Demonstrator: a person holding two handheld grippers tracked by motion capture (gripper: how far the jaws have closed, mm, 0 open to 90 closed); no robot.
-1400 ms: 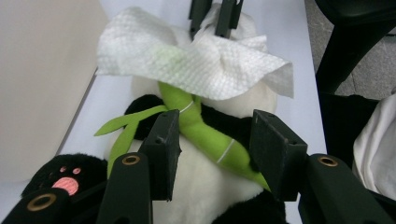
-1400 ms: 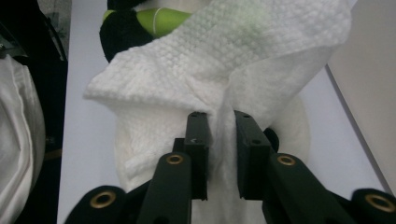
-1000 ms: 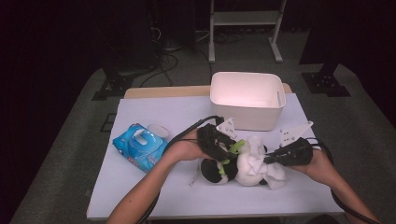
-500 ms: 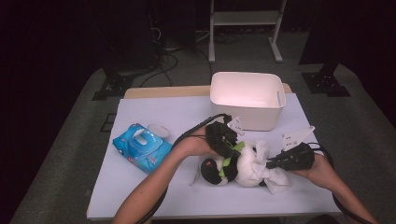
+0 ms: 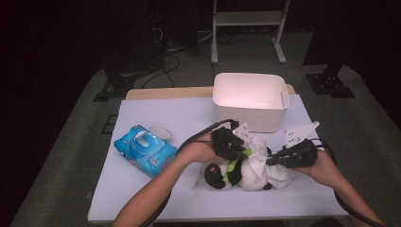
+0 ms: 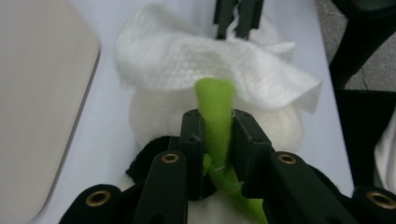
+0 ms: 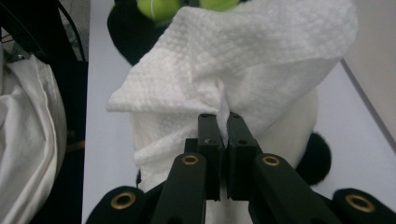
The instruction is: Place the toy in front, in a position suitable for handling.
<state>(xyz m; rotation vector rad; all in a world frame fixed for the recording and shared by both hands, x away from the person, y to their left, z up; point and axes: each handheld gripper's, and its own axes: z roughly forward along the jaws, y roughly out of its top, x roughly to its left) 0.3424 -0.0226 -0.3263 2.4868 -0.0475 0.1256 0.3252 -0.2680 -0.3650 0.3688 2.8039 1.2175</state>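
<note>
A black-and-white panda plush (image 5: 222,176) lies on the white table near its front edge, with a white wipe (image 5: 259,160) draped over its body. My left gripper (image 5: 238,150) reaches onto the plush from the left. Its jaws have just been closing and now pinch the plush's green fabric strip (image 6: 215,95); the left gripper (image 6: 218,123) is shut on it. From the right, my right gripper (image 5: 271,161) holds the wipe. In the right gripper view, the right gripper (image 7: 219,122) is shut on a fold of the wipe (image 7: 243,60), with the plush (image 7: 130,32) beyond.
A white plastic bin (image 5: 250,116) stands just behind the plush at the back right. A blue pack of wet wipes (image 5: 144,150) lies to the left. White cloth (image 7: 28,130) hangs below the table's edge in the right gripper view.
The left gripper has edged slightly right onto the plush. The right gripper and the wipe have hardly shifted.
</note>
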